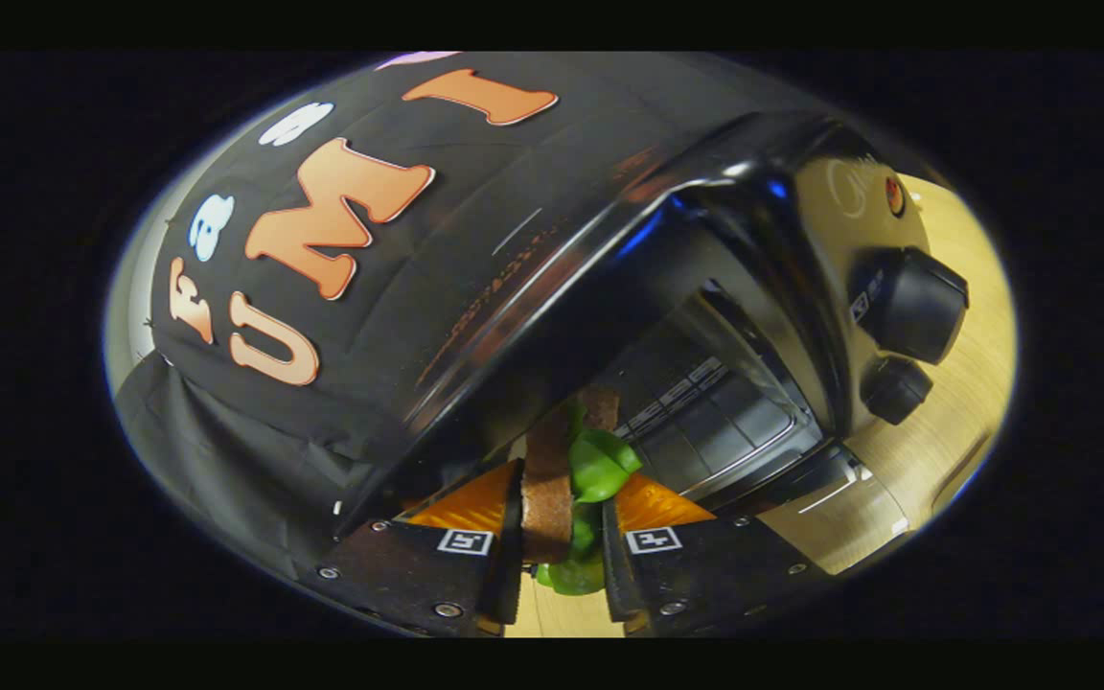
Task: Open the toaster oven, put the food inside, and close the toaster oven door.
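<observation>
Between the fingers (475, 561) of our gripper (562, 522) we held the food (562, 489), a brown slice with green leaf beside it; both fingers were clamped on it, one on each side. Just beyond their tips we noted the toaster oven (705, 249) with its door (801, 489) hanging open and the dark cavity with a wire rack (705, 422) exposed. Two knobs (907, 307) sat on its front panel. We saw the oven standing on a wooden desk (974, 383).

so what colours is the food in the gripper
Brown and green: the food, clamped between both fingers in the gripper view.
</observation>
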